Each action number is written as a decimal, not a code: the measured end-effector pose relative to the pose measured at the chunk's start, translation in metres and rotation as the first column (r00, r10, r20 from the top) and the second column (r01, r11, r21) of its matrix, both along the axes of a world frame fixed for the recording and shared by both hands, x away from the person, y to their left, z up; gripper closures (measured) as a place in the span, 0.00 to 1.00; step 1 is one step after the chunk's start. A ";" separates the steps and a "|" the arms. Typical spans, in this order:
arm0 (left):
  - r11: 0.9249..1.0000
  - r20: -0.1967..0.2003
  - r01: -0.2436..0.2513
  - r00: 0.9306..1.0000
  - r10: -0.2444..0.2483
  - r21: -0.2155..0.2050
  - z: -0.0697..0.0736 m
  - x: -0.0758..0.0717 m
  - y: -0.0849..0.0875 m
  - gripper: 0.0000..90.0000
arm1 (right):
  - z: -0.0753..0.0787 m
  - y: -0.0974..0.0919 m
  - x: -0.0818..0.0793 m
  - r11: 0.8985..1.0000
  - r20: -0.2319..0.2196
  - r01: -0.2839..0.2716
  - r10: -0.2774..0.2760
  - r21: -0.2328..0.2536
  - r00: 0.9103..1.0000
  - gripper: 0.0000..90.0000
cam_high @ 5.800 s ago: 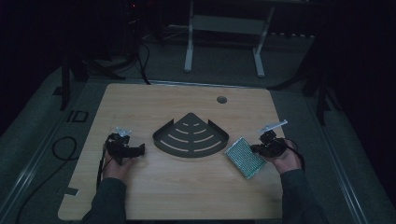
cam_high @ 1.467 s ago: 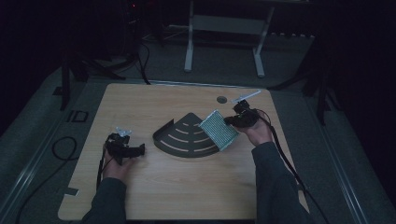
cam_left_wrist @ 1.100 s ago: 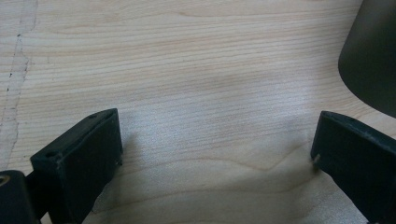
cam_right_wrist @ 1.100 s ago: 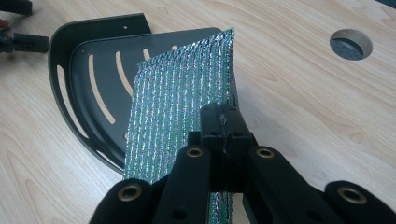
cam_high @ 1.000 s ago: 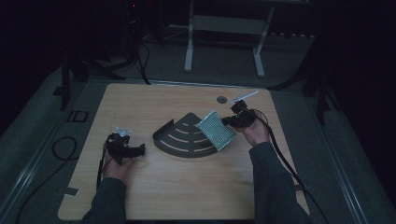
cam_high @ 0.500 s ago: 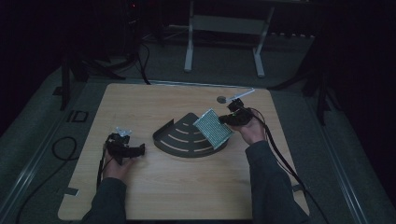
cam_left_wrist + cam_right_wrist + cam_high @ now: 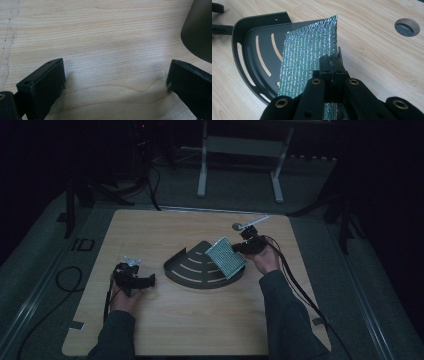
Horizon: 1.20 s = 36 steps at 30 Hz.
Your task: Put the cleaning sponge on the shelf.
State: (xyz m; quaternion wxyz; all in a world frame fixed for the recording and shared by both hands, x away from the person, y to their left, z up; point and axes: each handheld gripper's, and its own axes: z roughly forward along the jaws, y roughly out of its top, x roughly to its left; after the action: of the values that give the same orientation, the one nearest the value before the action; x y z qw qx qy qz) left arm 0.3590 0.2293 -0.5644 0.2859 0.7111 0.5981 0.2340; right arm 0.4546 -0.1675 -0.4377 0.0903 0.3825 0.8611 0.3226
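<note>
We see the right gripper [image 7: 331, 65] clenched on the edge of a shiny green-and-silver ribbed foil sheet [image 7: 309, 60], held over the black slotted quarter-round metal tray [image 7: 252, 47]. The left gripper [image 7: 115, 82] rests released on the wooden table [image 7: 100, 30].

Light wooden table [image 7: 190, 330], a round hole [image 7: 238, 226] near its far right edge. Grey floor all round. White-legged stand [image 7: 240, 150] beyond the table's far side. Black cable [image 7: 62, 280] looped on the floor, left of the table.
</note>
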 end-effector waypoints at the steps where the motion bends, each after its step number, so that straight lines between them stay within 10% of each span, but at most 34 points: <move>1: 1.000 0.000 0.000 1.000 0.000 0.001 0.000 0.000 0.000 0.03 | -0.001 0.000 0.001 1.000 0.001 -0.001 0.001 0.001 1.000 1.00; 36: 1.000 0.000 0.001 1.000 -0.001 0.001 0.000 0.000 0.000 0.03 | -0.022 0.009 0.011 0.999 0.005 0.004 -0.003 -0.046 1.000 1.00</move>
State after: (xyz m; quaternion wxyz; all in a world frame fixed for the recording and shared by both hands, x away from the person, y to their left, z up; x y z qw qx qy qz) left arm 0.3590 0.2294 -0.5644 0.2856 0.7115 0.5978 0.2340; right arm 0.4657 -0.1581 -0.4597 0.1017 0.3810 0.8673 0.3037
